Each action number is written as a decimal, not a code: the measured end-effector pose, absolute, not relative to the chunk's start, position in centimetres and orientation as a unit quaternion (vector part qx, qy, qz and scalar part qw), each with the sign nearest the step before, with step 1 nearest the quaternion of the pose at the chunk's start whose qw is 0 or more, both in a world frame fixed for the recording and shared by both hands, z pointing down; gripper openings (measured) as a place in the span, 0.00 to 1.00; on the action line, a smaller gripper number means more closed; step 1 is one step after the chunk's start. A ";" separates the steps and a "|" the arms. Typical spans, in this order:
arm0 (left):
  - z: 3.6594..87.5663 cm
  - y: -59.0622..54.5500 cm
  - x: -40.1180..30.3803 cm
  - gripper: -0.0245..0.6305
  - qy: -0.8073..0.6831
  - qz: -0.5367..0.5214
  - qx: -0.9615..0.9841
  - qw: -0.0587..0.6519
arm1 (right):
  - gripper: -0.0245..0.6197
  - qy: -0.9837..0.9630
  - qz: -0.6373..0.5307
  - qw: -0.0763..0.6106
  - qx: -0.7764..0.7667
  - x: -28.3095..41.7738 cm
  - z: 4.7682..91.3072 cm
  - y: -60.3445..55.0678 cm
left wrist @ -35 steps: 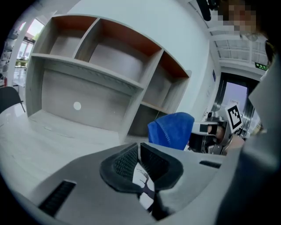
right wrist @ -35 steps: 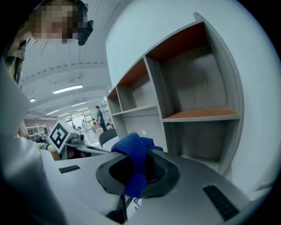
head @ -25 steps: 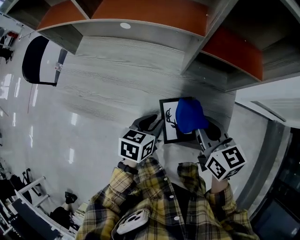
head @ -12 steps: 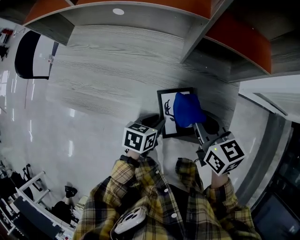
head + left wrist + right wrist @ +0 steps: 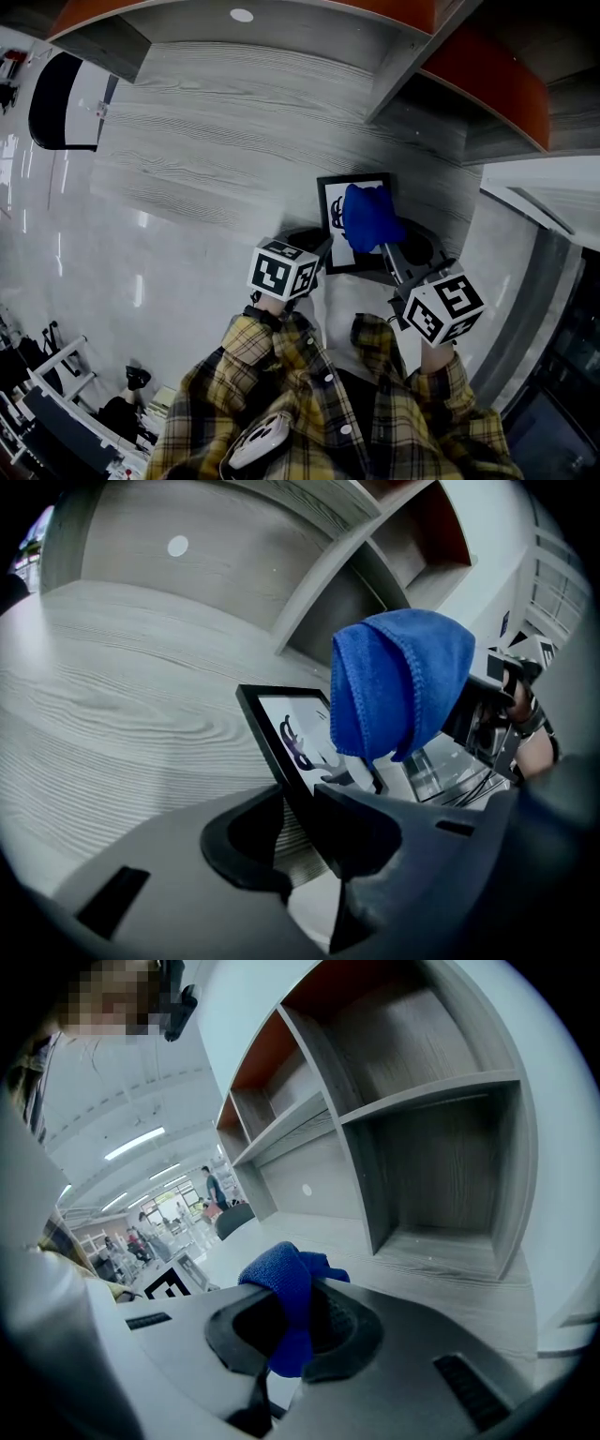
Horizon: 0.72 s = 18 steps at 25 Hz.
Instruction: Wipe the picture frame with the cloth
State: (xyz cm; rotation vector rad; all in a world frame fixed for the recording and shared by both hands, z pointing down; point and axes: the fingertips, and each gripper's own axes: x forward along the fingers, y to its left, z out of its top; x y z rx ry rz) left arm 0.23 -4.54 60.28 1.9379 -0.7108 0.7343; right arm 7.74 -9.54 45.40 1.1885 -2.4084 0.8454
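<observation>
Below grey shelves (image 5: 405,54), the cloth (image 5: 367,217) covers part of the picture frame (image 5: 325,230).

Part of picture frame (image 5: 330,246) behind cloth (image 5: 368,217)

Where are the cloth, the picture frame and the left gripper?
cloth (image 5: 403,682): left gripper view, middle of the blue fold.
picture frame (image 5: 267,733): left gripper view, on its black left border.
left gripper (image 5: 298,803): left gripper view, midway between the jaw tips, which are clamped on the picture frame.
</observation>
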 end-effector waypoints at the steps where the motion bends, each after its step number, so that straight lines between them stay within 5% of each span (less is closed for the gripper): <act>1: 60.3 -4.5 0.2 0.20 -0.288 0.297 0.786 0.460 | 0.09 -0.847 0.292 0.170 0.411 7.3 45.5 -9.6; 18: 60.4 -4.5 0.1 0.18 -0.292 0.272 0.785 0.474 | 0.09 -0.846 0.177 0.402 0.303 -1.1 58.4 -12.9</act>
